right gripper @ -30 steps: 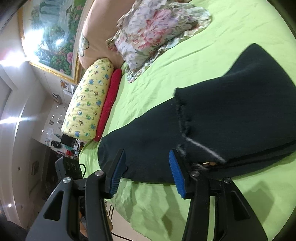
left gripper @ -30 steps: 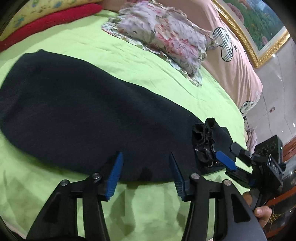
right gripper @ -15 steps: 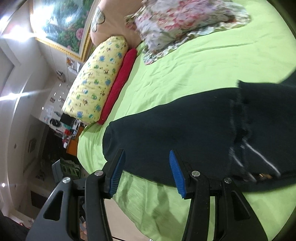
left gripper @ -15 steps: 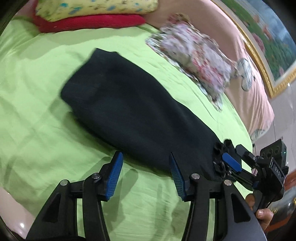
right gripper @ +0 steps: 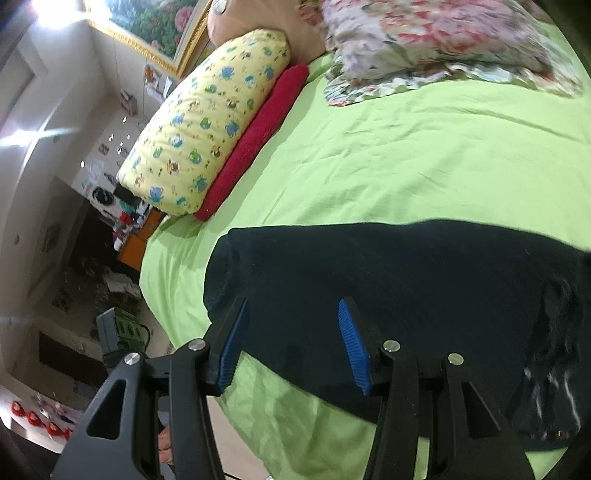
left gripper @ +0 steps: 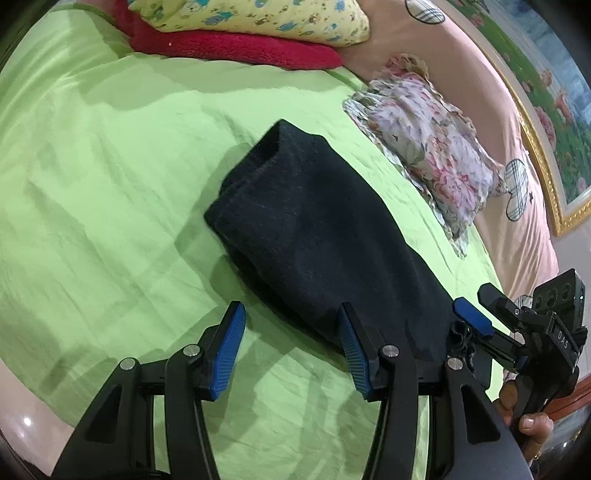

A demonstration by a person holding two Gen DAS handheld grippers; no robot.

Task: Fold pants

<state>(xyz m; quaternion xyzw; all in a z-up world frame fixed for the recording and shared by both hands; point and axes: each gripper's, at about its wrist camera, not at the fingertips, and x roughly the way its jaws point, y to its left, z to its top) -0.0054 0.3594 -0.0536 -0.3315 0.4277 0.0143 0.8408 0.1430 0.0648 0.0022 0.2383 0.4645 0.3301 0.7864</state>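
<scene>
Bedding fills both views: a lime-green sheet (left gripper: 110, 177) with the dark pants (left gripper: 321, 236) lying folded lengthwise on it, a long band running in the left wrist view from about 11 o'clock down toward 4 o'clock. At the far left of that view, near 12 o'clock, a yellow printed pillow (left gripper: 258, 18) sits on a red cushion (left gripper: 236, 48). At 6 o'clock the left gripper (left gripper: 291, 350) hovers with its blue-padded fingers spread wide and nothing between them; the right-hand finger lies over the pants' near edge, the left-hand one over bare sheet. A floral pillow (left gripper: 428, 136) rests at 2 o'clock, just beyond the pants. At 4 o'clock the right gripper (left gripper: 471, 325) reaches to the bunched end of the pants; whether it pinches the cloth cannot be told there. In the right wrist view, its fingers (right gripper: 232, 347) stand well apart over the pants (right gripper: 406, 295), clamping nothing, with the sheet below at 6 o'clock.
</scene>
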